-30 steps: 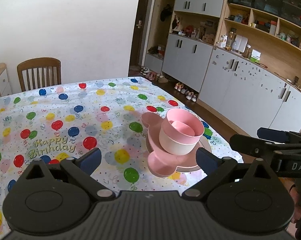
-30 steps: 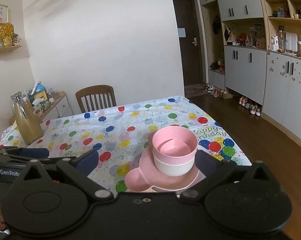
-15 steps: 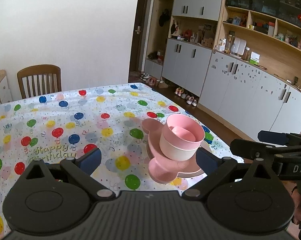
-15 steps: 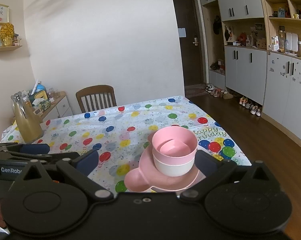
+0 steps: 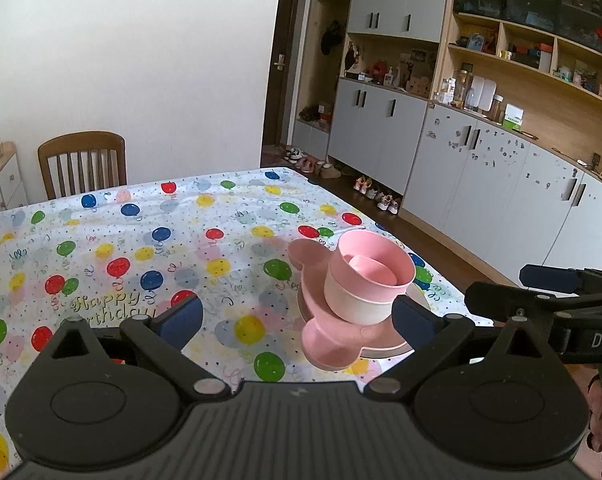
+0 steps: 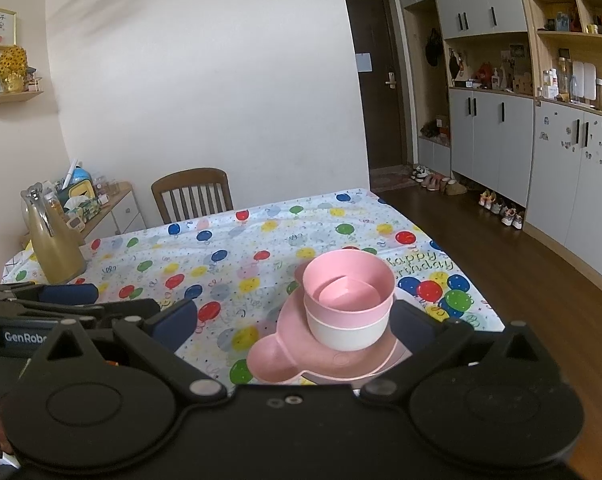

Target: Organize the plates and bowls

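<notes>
The left tongs point(image 5: 297, 318) gape wide above the balloon-print counter point(image 5: 141, 240). Nested pink bowls point(image 5: 367, 280) sit on a pink plate point(image 5: 333, 346) near the counter's right edge, with the right tongs point(image 5: 541, 288) beside them.

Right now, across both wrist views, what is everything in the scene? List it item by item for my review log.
Bowls: two nested, pink inside white, on the plate.
Plate: one, pink with round ears, near the table's front right corner; a pale plate edge shows beneath it.
Tablecloth: one, white with coloured balloons, covers the table.
Chair: one, brown wood, at the far side of the table.
Jug: one, yellowish, on the table's far left corner.
Cabinets: grey doors, wooden shelves above, along the right wall.
Shoes: several pairs, on the floor by the cabinets.
Left gripper: black, blue pads, open, empty.
Right gripper: black, blue pads, open, empty.
</notes>
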`<state>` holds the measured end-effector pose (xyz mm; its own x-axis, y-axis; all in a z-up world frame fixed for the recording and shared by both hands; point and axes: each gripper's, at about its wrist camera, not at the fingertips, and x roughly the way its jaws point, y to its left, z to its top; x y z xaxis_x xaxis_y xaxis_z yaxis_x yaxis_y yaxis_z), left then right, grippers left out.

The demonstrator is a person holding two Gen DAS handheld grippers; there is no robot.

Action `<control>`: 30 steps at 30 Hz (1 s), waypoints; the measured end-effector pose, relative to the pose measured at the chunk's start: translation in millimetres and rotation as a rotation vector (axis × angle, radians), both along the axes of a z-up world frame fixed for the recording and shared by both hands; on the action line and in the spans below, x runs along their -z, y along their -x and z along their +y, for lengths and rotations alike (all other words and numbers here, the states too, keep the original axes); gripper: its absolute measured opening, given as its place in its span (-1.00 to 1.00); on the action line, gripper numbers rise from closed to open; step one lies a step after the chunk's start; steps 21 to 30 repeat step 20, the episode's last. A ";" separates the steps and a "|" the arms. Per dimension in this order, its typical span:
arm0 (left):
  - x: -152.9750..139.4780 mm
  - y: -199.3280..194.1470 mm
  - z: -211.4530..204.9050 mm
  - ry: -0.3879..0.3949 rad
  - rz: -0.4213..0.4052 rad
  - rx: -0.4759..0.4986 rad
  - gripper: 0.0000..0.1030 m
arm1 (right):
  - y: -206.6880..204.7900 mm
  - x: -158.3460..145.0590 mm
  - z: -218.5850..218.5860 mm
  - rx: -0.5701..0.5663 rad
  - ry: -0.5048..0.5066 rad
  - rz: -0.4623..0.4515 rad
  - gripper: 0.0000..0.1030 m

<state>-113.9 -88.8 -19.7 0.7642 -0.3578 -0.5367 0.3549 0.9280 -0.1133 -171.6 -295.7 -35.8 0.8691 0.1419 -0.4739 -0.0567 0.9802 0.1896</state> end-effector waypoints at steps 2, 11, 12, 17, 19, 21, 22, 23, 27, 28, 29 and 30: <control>0.5 -0.1 -0.1 -0.001 0.001 0.004 0.97 | -0.1 0.0 0.0 0.000 -0.001 0.001 1.00; 6.0 -2.6 1.8 -0.001 0.016 -0.004 0.97 | -1.0 5.0 0.2 0.003 -0.003 0.010 1.00; 6.3 -3.0 2.3 -0.002 0.015 -0.008 0.97 | -1.4 5.9 0.7 0.003 -0.002 0.012 1.00; 8.2 -7.1 6.0 0.004 0.032 -0.001 0.97 | -2.8 9.7 3.5 0.003 -0.001 0.020 1.00; 8.9 -8.4 7.6 0.003 0.034 -0.002 0.97 | -5.2 9.8 4.8 0.000 -0.001 0.024 1.00; 9.4 -9.2 8.6 0.005 0.038 0.000 0.97 | -6.1 9.8 6.1 -0.002 0.000 0.026 1.00; 9.4 -9.2 8.6 0.005 0.038 0.000 0.97 | -6.1 9.8 6.1 -0.002 0.000 0.026 1.00; 9.4 -9.2 8.6 0.005 0.038 0.000 0.97 | -6.1 9.8 6.1 -0.002 0.000 0.026 1.00; 9.4 -9.2 8.6 0.005 0.038 0.000 0.97 | -6.1 9.8 6.1 -0.002 0.000 0.026 1.00; 9.4 -9.2 8.6 0.005 0.038 0.000 0.97 | -6.1 9.8 6.1 -0.002 0.000 0.026 1.00; 9.4 -9.2 8.6 0.005 0.038 0.000 0.97 | -6.1 9.8 6.1 -0.002 0.000 0.026 1.00; 9.4 -9.2 8.6 0.005 0.038 0.000 0.97 | -6.1 9.8 6.1 -0.002 0.000 0.026 1.00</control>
